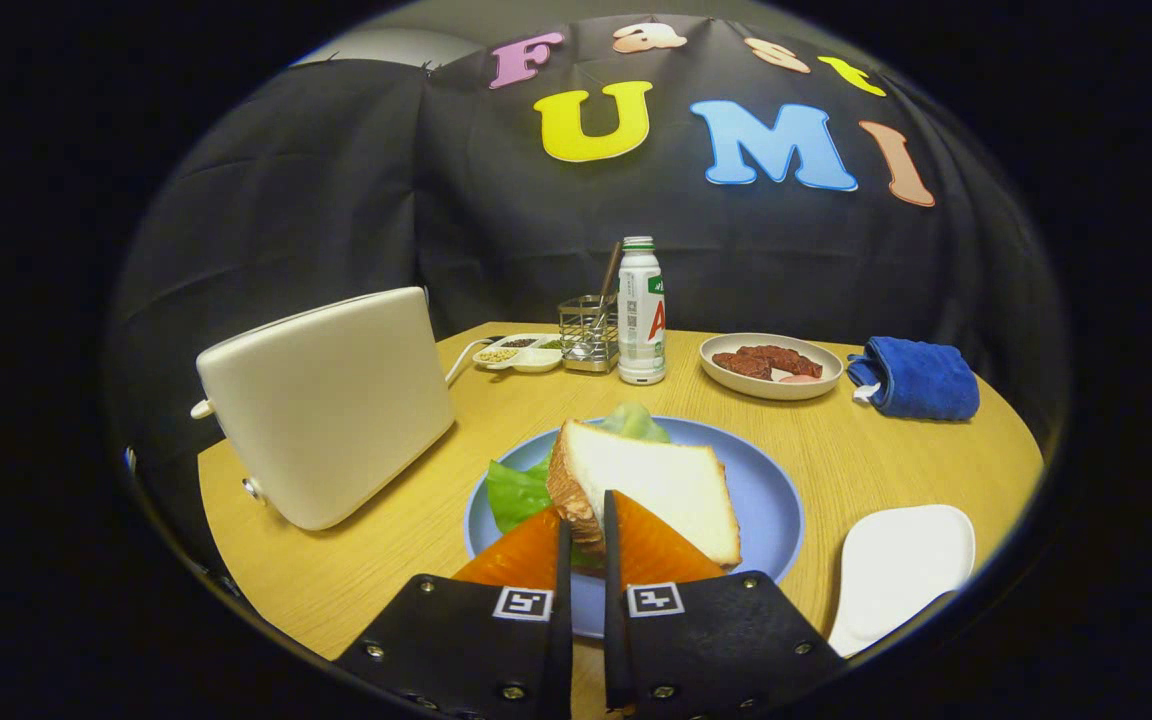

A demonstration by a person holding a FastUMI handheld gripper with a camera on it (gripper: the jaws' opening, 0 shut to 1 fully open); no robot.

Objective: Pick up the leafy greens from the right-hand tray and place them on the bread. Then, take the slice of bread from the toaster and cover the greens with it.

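My gripper is shut on a slice of bread, pinching its brown crust edge between both fingers. The slice hangs tilted over the blue plate, its white face turned up. Leafy greens lie on the plate under the slice, sticking out on its left and behind it. What lies under the greens is hidden. The white toaster stands to the left of the plate, well apart from the fingers.
A white tray sits to the right of the plate. Beyond the plate are a dish of meat, a blue cloth, a bottle, a wire utensil holder and a small condiment dish.
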